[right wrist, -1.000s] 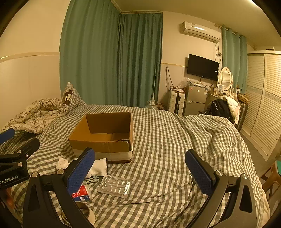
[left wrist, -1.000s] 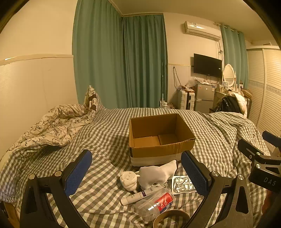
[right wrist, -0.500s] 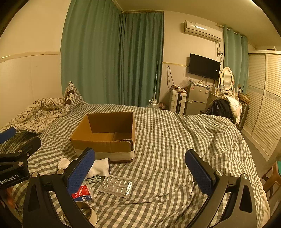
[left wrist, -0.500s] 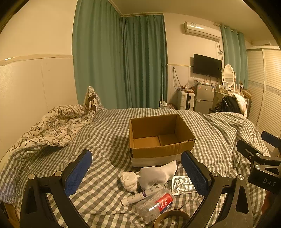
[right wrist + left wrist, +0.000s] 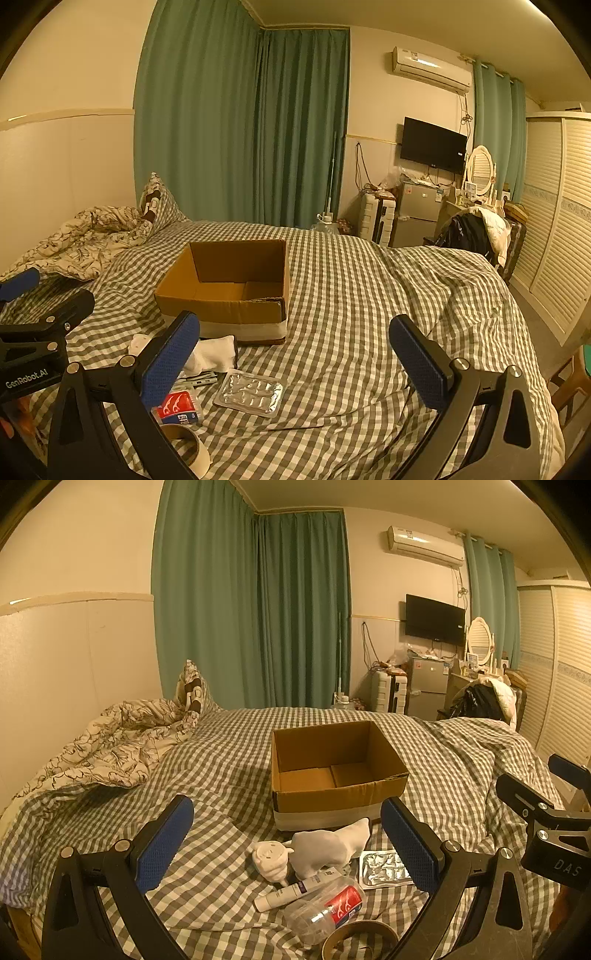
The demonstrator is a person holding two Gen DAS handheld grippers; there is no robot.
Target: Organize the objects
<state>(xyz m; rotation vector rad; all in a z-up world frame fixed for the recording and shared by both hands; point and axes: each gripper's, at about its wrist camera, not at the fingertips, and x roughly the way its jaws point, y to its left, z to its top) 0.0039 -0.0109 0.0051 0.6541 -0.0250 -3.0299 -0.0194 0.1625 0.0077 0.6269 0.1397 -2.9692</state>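
An open, empty cardboard box (image 5: 332, 771) (image 5: 229, 291) sits on the checked bed. In front of it lie a white sock (image 5: 325, 845) (image 5: 212, 356), a rolled white sock (image 5: 269, 858), a white tube (image 5: 295, 886), a clear plastic bottle with a red label (image 5: 325, 912) (image 5: 177, 404), a silver blister pack (image 5: 384, 864) (image 5: 251, 393) and a tape roll (image 5: 360, 939) (image 5: 186, 448). My left gripper (image 5: 288, 843) is open and empty above the pile. My right gripper (image 5: 295, 360) is open and empty, to the right of the pile.
A crumpled floral duvet (image 5: 107, 749) and a pillow lie at the bed's far left. A fridge (image 5: 428, 688), a TV (image 5: 434, 620), a vanity and a wardrobe (image 5: 554, 229) stand beyond the bed on the right. The checked cover (image 5: 388, 295) stretches right of the box.
Both views shifted slightly; the right gripper has edged a little forward and up. No object has moved and both grippers stay open.
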